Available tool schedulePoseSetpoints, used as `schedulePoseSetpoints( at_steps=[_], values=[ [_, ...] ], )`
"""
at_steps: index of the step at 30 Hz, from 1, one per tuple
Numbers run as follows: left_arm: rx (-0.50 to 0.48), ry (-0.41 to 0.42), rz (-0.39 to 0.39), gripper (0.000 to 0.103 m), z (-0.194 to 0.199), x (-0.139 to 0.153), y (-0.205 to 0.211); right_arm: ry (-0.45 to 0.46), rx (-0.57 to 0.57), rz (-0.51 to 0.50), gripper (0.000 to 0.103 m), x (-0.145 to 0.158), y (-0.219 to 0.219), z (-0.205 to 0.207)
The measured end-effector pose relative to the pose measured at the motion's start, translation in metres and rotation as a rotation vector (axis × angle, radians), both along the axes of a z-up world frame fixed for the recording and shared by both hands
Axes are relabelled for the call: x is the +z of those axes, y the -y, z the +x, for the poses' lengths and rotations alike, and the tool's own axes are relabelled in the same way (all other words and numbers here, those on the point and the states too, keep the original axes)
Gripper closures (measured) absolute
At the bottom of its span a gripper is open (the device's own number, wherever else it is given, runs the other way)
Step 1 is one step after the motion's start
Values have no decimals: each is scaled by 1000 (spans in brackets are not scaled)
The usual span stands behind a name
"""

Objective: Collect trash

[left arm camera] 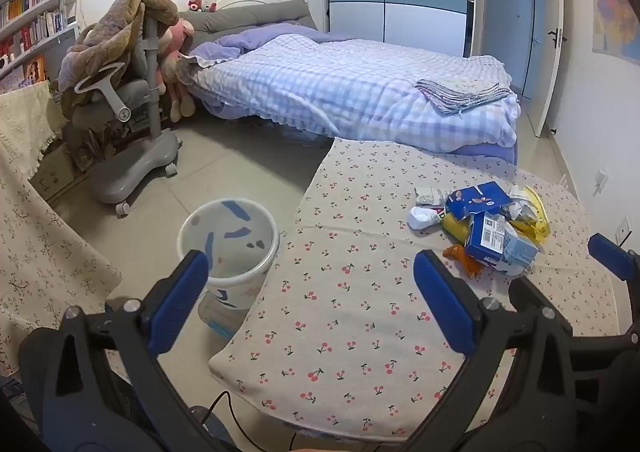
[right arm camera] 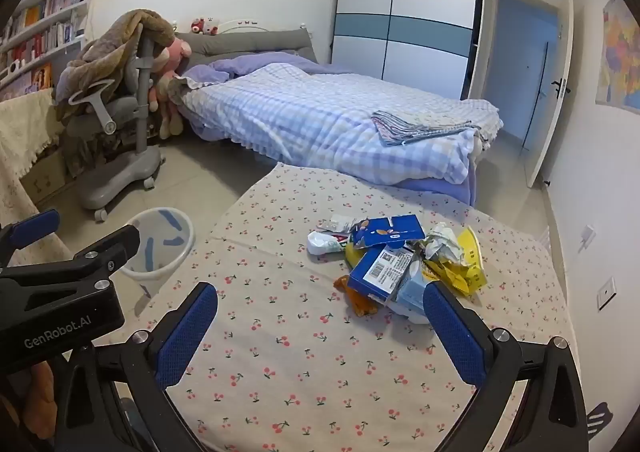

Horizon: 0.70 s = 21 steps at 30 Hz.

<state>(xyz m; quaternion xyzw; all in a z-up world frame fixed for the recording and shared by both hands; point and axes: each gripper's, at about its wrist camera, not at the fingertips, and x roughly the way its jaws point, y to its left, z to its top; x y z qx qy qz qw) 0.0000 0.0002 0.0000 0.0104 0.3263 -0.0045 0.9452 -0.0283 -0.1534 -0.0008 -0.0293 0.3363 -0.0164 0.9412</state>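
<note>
Left hand-held gripper: blue-padded fingers spread wide, nothing between them; held low over the near left edge of the table, also seen at the left border of the right wrist view.
Right hand-held gripper: fingers spread wide, holding nothing; poised above the table with its right pad just in front of the trash pile.
Table: covered by a beige cloth printed with red cherries.
Trash pile: heaped on the far right part of the table, well apart from the bin.
Blue cartons: two torn boxes, one lying flat on top, one showing a barcode label; they overlapped the rest of the pile.
Yellow wrapper: crumpled at the right side of the pile, touching the cartons.
White wrapper: at the left end of the pile, beside a small silver packet.
Orange scrap: at the near edge of the pile, partly under the barcoded carton.
Waste bin: white with blue marks, upright on the floor just beside the table's left edge; contents could not be made out.
Bed: checked blue cover, folded cloth on its near corner, beyond the table.
Chair: grey, wheeled, draped with a brown blanket, left of the bed.
</note>
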Motion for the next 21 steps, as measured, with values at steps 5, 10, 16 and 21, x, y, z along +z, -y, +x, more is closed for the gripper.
schedulePoseSetpoints(
  at_steps=[5,10,16,21],
  values=[
    [-5,0,2,1,4,-3,3,3,1,-2,0,1,0,-1],
    [-1,4,-3,1,1,-3,7,12,-2,-20,0,2,-10,6],
    [-6,4,-8,1,0,-1,3,-8,0,7,0,2,-2,-1],
    [-6,-1,-2,1,0,-1,4,1,-1,-1,0,2,-1,-1]
  ],
)
